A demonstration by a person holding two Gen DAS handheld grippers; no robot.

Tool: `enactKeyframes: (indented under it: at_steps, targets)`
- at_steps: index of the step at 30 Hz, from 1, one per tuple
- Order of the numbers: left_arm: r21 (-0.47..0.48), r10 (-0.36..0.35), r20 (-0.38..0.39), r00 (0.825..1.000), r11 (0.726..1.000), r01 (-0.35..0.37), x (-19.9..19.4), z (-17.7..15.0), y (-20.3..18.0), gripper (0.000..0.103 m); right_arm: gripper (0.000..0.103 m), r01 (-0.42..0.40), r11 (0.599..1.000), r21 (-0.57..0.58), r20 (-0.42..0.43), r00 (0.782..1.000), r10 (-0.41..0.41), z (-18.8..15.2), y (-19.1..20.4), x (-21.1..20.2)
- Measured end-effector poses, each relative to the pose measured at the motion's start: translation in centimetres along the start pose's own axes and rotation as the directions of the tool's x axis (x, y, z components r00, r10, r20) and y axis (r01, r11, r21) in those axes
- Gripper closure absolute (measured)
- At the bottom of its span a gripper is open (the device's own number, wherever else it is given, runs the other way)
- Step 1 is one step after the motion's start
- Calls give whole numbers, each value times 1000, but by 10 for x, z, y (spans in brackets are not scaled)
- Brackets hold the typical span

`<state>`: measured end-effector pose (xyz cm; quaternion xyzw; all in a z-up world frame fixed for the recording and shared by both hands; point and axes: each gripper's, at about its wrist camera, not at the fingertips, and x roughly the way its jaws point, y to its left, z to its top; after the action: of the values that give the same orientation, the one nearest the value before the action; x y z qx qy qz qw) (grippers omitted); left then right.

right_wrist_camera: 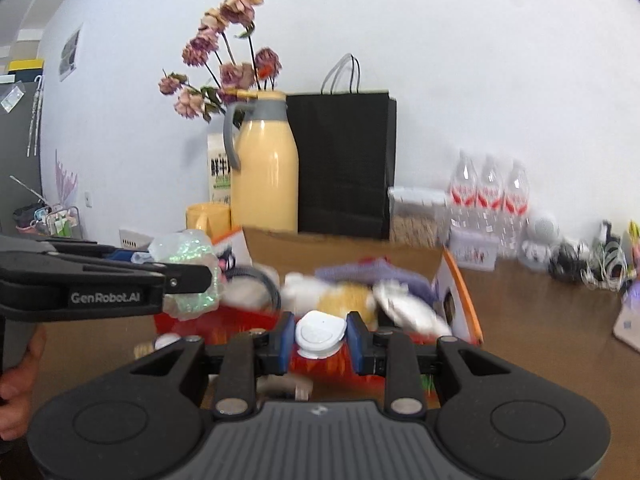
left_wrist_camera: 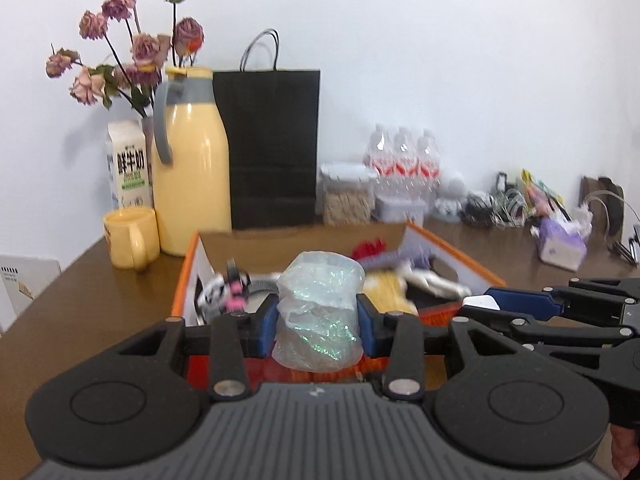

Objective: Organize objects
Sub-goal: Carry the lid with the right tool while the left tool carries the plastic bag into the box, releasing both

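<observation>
Seen from the left wrist, a milk carton (left_wrist_camera: 129, 164) stands far ahead and to the left of the left gripper (left_wrist_camera: 318, 320), with dried roses (left_wrist_camera: 132, 46) rising behind it. A yellow mug (left_wrist_camera: 130, 237) sits in front of the carton, just beside a tall yellow thermos jug (left_wrist_camera: 192, 160). A black paper bag (left_wrist_camera: 272, 148) stands straight ahead, behind an open cardboard box (left_wrist_camera: 188, 276) with orange edges that lies directly beyond the fingertips. The left gripper is clamped on a clear bag of iridescent glitter (left_wrist_camera: 320, 312); the blue pads press it from both sides, and it is held above the near edge of the box, whose contents are a blurred jumble of small toys and cloth. Further right, a lidded jar (left_wrist_camera: 347, 196) and a pack of water bottles (left_wrist_camera: 404, 160) stand against the wall, then tangled cables (left_wrist_camera: 496, 204) on the brown table (left_wrist_camera: 500, 248).

In the right wrist view, the left gripper (right_wrist_camera: 208, 276) reaches in from the left with the glitter bag (right_wrist_camera: 188, 272) in its jaws, a hand (right_wrist_camera: 18, 384) under it. The right gripper (right_wrist_camera: 320, 338) is closed on a small white rounded case (right_wrist_camera: 320, 334), squeezed between its blue pads, held just before the front wall of the box (right_wrist_camera: 460, 300). The jug (right_wrist_camera: 266, 168) and black bag (right_wrist_camera: 344, 160) stand ahead beyond it, the bottles (right_wrist_camera: 490, 196) off to the right.
</observation>
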<state>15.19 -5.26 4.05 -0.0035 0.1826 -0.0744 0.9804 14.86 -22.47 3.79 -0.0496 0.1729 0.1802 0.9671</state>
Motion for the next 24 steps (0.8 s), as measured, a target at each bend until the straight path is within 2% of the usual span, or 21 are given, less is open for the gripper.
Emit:
enactKeyframes:
  at_steps: [5,15,21,24]
  targets:
    - [-16,8,39,999,1000,-8,19,21,6,62,77,17,1000,-13,35,999,-16,26,-2,27]
    - [-30,46,26,999,999,-45,83,49,19,62,77,49,999,-23,21,999,-48,62,-16,108]
    - [-52,51,-5,999,997,-51,112,46,29,62,77,79,997,21,-4,997,-79,53,-28,134]
    - [-39,63,-28,998,997,-64,120,41,29,58,76,75,997,35,-36,997,-74,46,-34,144]
